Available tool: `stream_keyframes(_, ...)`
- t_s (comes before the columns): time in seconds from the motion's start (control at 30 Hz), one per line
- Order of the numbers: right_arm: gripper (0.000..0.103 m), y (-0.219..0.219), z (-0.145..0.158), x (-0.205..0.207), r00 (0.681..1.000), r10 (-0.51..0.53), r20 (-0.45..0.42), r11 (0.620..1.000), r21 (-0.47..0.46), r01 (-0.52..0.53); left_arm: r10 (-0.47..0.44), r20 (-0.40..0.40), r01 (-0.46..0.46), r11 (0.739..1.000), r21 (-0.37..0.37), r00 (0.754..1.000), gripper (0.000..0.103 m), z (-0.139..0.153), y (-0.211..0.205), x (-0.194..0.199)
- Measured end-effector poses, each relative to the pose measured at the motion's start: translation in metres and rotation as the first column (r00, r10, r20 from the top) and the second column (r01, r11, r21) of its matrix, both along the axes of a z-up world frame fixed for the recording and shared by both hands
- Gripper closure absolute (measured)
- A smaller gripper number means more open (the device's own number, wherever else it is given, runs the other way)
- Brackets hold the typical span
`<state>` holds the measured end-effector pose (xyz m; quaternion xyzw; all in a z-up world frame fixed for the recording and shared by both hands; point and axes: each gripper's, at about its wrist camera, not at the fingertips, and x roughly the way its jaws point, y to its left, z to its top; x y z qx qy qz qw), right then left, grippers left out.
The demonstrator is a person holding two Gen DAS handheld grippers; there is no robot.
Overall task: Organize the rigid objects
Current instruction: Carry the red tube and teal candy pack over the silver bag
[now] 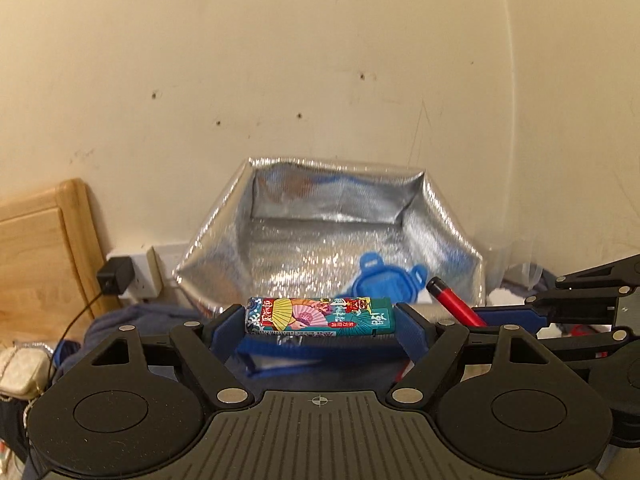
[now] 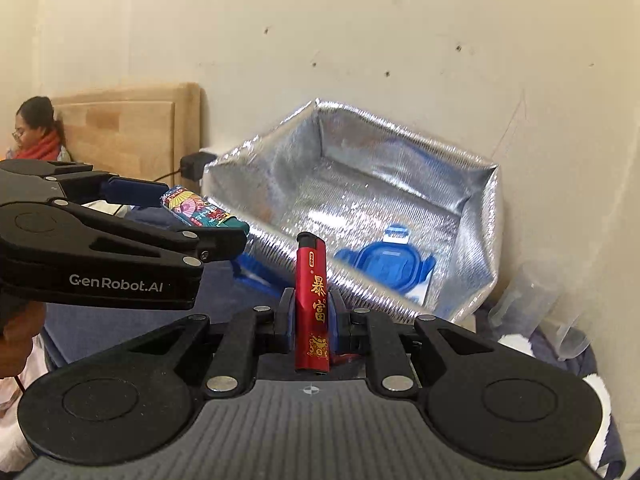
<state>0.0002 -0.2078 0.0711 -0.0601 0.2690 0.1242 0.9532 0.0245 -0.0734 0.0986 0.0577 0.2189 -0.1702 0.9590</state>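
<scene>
In the left wrist view, your left hand-held gripper (image 1: 320, 322) pinches a teal lighter with fan pictures (image 1: 319, 317) by its two ends, just before the near edge of the open silver foil bag (image 1: 224, 216). A blue plastic lid (image 1: 382, 282) lies inside; the rest of the bag floor is bare.

In the right wrist view, your right hand-held gripper (image 2: 311, 320) squeezes an upright red lighter with gold Chinese writing (image 2: 312, 308). The left hand-held gripper's side reads "GenRobot.AI".

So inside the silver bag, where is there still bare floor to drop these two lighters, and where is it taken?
The silver insulated bag has bare foil floor across its left and back, from the left wall to the rear wall. The front right corner is taken by the blue lid. The left gripper holds the patterned lighter, the right gripper the red lighter.
</scene>
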Motion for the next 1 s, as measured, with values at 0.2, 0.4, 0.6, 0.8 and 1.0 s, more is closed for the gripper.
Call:
stream_keyframes(0.2,0.089,-0.010,0.010,0.010,1.000,-0.018,0.022,1.000,0.010,0.018,-0.012,0.014,0.012,1.000,0.001,1.000,0.023,0.010,-0.009,0.012)
stream_keyframes(0.4,0.089,-0.024,0.018,0.025,0.998,-0.042,0.036,0.998,0.039,0.040,-0.014,0.015,0.014,1.000,-0.006,1.000,0.023,0.014,-0.017,0.029)
stream_keyframes(0.6,0.089,-0.033,0.020,0.044,0.998,-0.053,0.036,0.998,0.047,0.051,-0.009,0.008,0.009,1.000,-0.016,1.000,0.023,0.013,-0.021,0.047)
stream_keyframes(0.8,0.089,-0.037,0.021,0.062,0.998,-0.052,0.038,0.998,0.048,0.050,0.001,-0.001,-0.001,1.000,-0.022,1.000,0.023,0.010,-0.022,0.067)
stream_keyframes(1.0,0.089,-0.042,0.016,0.082,0.998,-0.054,0.031,0.997,0.052,0.052,0.012,-0.011,-0.012,1.000,-0.014,1.000,0.023,0.005,-0.026,0.086)
